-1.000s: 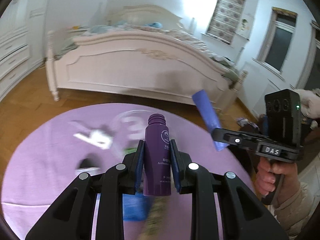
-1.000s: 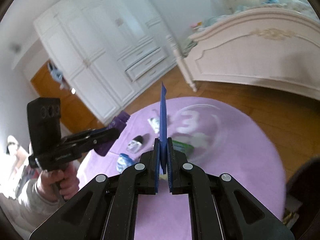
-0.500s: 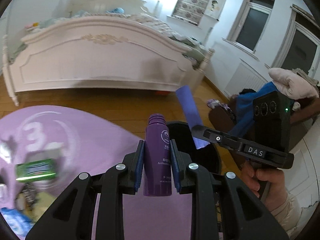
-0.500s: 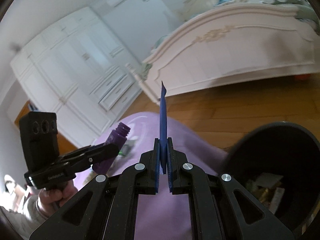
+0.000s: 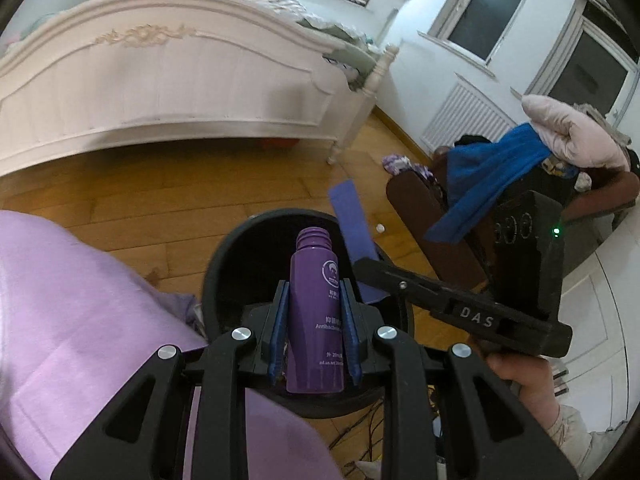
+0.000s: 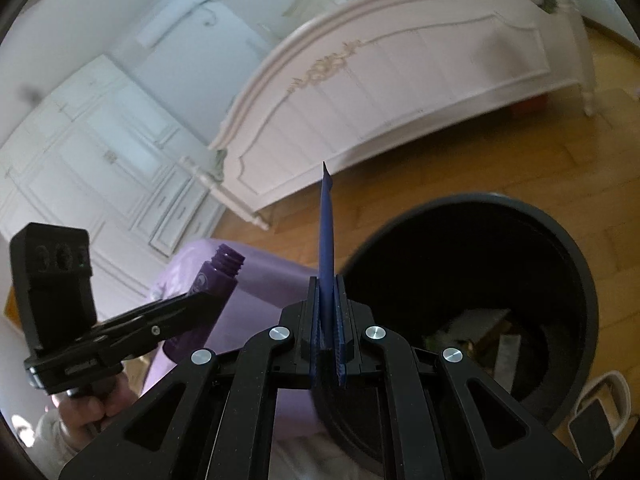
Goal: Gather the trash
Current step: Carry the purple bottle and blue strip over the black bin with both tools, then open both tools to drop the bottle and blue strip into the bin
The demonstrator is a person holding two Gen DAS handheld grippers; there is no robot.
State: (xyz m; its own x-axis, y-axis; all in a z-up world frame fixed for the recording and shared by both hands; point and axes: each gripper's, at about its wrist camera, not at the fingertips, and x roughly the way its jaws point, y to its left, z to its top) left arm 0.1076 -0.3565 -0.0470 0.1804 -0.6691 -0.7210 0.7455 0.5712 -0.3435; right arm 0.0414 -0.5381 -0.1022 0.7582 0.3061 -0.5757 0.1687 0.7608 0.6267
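My left gripper (image 5: 314, 312) is shut on an uncapped purple bottle (image 5: 315, 304) and holds it upright over the open black trash bin (image 5: 224, 256). My right gripper (image 6: 329, 312) is shut on a flat blue card (image 6: 327, 240), seen edge-on, at the left rim of the bin (image 6: 576, 280). The card (image 5: 352, 224) and right gripper (image 5: 370, 268) also show in the left wrist view, at the bin's right side. The bottle (image 6: 218, 276) and left gripper (image 6: 200, 304) show at the left of the right wrist view. Paper scraps (image 6: 480, 324) lie in the bin.
A purple round rug (image 5: 80, 320) lies left of the bin on the wooden floor (image 5: 160, 184). A white bed (image 5: 160, 72) stands behind. A brown armchair (image 5: 424, 208) with blue and pink clothes is at right. White wardrobes (image 6: 100, 160) stand at left.
Both grippers have swung right, away from the trash on the rug, to the black bin. The bottle is now over the bin's opening and the card at its rim.
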